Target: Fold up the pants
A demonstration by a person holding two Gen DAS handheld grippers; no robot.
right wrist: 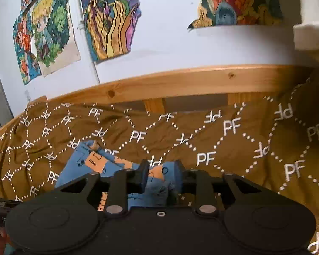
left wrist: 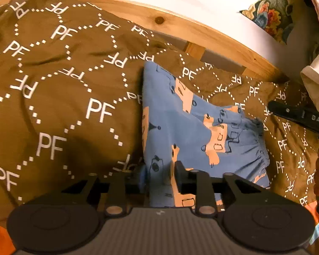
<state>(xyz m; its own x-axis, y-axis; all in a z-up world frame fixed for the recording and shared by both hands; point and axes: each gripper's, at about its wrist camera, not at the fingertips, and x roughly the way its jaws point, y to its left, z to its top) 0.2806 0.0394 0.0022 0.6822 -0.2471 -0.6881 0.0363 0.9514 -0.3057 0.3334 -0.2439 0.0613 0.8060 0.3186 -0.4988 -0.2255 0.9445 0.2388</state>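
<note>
Blue pants (left wrist: 193, 131) with a peach vehicle print lie folded on the brown "PF" bedspread (left wrist: 59, 89). The gathered waistband (left wrist: 259, 148) is at the right. My left gripper (left wrist: 159, 178) has its jaws around the near edge of the pants, with blue cloth between them. My right gripper (right wrist: 161, 176) is shut on a bunched part of the pants (right wrist: 95, 161). The right gripper also shows in the left wrist view (left wrist: 297, 116), at the right, above the bedspread.
A wooden bed rail (left wrist: 202, 29) (right wrist: 180, 80) runs along the far side by a white wall. Colourful posters (right wrist: 110, 19) hang on the wall. A patterned cushion (left wrist: 272, 6) and white cloth (left wrist: 316, 74) sit at the far right.
</note>
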